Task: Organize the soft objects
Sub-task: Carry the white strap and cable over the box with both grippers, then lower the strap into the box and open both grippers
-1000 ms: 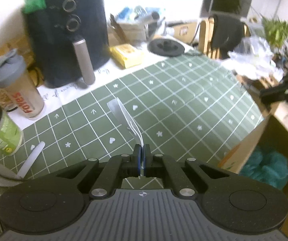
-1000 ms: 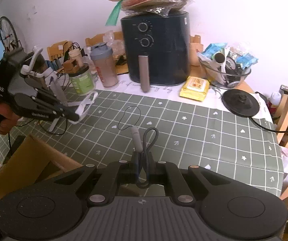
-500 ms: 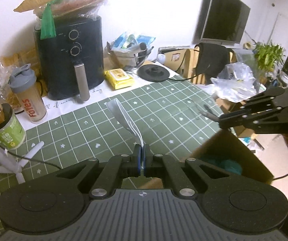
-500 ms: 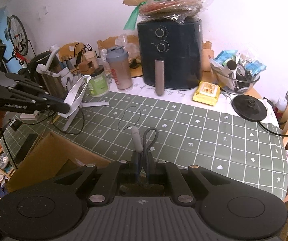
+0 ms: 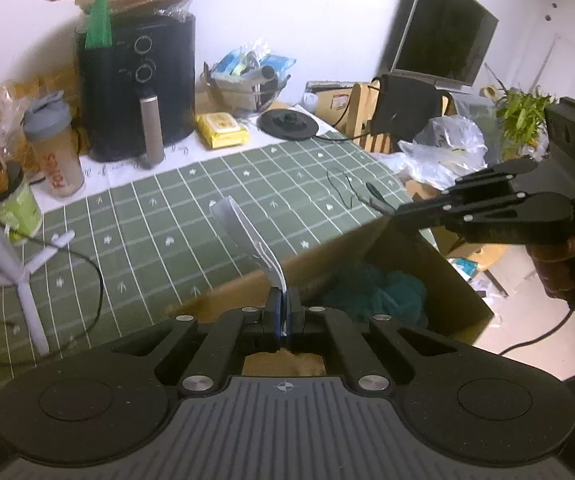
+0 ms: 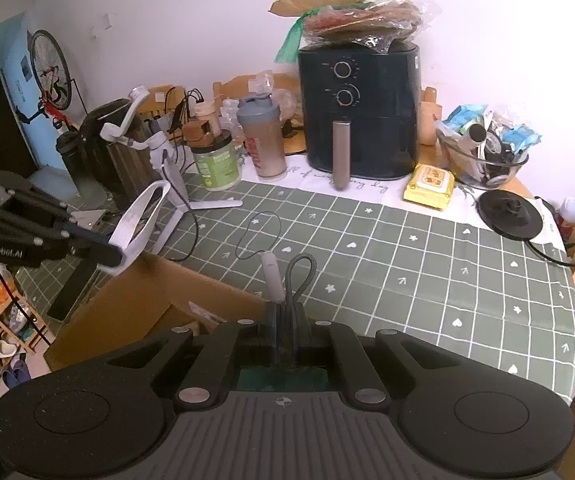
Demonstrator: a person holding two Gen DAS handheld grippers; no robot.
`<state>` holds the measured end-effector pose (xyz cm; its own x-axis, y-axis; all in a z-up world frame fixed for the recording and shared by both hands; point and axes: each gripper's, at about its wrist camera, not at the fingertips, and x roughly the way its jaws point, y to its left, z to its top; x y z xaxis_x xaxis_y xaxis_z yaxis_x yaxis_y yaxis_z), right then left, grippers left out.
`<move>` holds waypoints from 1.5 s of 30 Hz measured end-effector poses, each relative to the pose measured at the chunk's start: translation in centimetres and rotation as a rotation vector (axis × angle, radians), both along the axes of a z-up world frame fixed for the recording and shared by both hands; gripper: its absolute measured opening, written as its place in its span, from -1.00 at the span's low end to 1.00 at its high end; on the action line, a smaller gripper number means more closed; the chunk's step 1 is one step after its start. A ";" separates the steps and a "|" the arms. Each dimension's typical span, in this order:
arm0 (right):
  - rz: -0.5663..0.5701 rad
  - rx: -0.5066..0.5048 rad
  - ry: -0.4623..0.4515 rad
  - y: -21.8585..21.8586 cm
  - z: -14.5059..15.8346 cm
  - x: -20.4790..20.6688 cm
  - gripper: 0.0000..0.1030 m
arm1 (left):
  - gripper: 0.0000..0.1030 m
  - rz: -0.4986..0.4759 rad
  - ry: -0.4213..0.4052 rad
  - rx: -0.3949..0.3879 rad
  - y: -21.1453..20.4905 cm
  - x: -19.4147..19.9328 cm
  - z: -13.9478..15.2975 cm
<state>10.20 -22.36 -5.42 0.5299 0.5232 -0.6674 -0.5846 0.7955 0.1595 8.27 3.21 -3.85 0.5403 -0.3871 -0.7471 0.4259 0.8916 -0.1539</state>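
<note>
My left gripper (image 5: 283,312) is shut on a pale grey soft strap (image 5: 247,240) that curves up and away from the jaws. It hangs over an open cardboard box (image 5: 439,276) that holds a teal fluffy item (image 5: 383,288). The strap also shows as a white loop in the right wrist view (image 6: 139,224). My right gripper (image 6: 285,316) is shut on a grey braided cord (image 6: 301,276) with a pale tab and a thin black loop (image 6: 259,236). It shows in the left wrist view (image 5: 391,208) at the right, above the box's far side.
The box (image 6: 135,304) stands below the near edge of a green checked tablecloth (image 6: 407,256). At the back are a black air fryer (image 6: 359,112), a shaker bottle (image 6: 263,140), a green tub (image 6: 215,164), a yellow packet (image 6: 429,180), a glass bowl (image 6: 483,160) and a white tripod (image 6: 175,184).
Both grippers have pulled back from the table, still holding their items. The left now hangs over the open box; the right has drawn closer, above the box's far side.
</note>
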 end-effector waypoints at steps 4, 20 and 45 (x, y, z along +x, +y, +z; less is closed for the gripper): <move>0.009 0.005 0.003 0.2 0.1 -0.8 -0.82 | -0.93 0.024 0.045 -0.007 0.1 -1.2 -0.7; 0.047 -0.022 0.022 2.4 -0.1 -3.4 -0.82 | -0.25 0.172 0.070 0.020 0.6 -4.8 -2.0; 0.099 -0.149 -0.041 8.3 1.7 -4.0 1.00 | -0.09 0.416 0.036 0.016 2.9 -7.3 -0.8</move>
